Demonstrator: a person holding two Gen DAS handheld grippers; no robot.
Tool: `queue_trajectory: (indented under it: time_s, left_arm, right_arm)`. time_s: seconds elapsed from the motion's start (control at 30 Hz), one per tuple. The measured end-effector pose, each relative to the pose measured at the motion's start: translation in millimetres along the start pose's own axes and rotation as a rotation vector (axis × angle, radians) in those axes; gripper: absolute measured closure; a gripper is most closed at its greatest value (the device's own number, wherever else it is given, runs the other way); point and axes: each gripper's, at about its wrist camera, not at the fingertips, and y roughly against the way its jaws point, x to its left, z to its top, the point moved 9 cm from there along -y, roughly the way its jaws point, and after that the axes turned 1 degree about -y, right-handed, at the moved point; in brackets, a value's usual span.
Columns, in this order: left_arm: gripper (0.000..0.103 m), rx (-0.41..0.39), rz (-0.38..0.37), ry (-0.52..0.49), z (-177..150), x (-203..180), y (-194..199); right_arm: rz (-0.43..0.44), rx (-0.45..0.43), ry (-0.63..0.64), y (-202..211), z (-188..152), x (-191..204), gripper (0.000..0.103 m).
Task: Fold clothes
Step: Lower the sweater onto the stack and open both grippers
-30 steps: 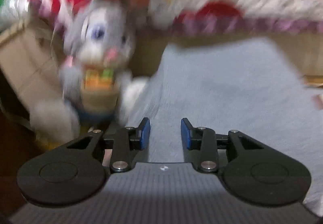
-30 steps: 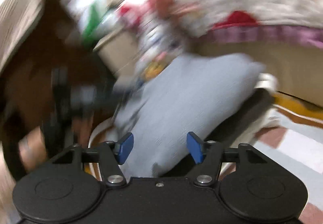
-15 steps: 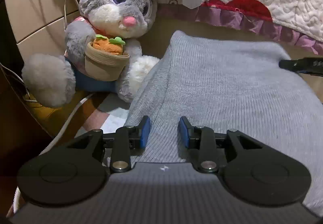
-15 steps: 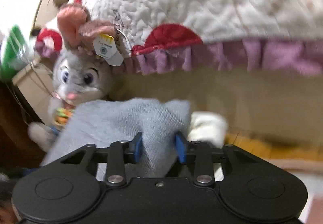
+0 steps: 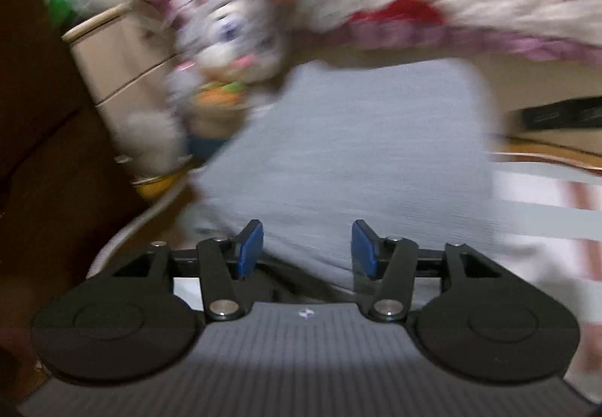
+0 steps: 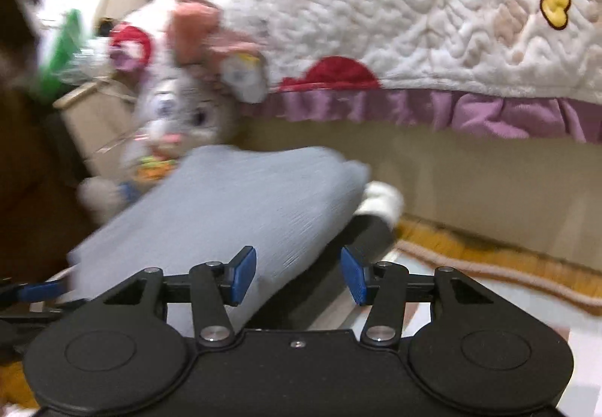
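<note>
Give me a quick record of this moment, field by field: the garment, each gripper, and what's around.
garment: grey knit garment, lying folded flat on the striped mat
left gripper: jaws opening, pads clear of the knit
right gripper: jaws opening, nothing pinched; garment edge lies below its left pad
behind garment: plush rabbit, blurred
backdrop: quilted bedspread with purple frill
image quality: left wrist view heavily motion-blurred

One grey knit garment (image 5: 338,161), one plush rabbit (image 5: 229,41), one quilt (image 6: 414,22).
</note>
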Motion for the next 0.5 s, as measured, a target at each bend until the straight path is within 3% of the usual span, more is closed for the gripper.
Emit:
queue_trajectory:
  time_s: [0.13,0.2,0.37,0.5]
  left_arm:
    - [0.017,0.002,-0.146,-0.031,-10,-47,63]
    - [0.006,0.001,-0.143,-0.078,-18,-60,88]
    - [0.000,0.034,-0.119,-0.111,-42,-69,128]
    - [0.000,0.120,-0.095,-0.016,-66,-66,137]
  right_arm:
    - [0.059,0.060,-0.004,58,-23,21,0.045]
    - [0.083,0.083,-0.006,90,-33,27,0.041]
    - [0.066,0.078,0.030,168,-51,31,0.029]
    - [0.051,0.108,0.028,209,-72,31,0.021]
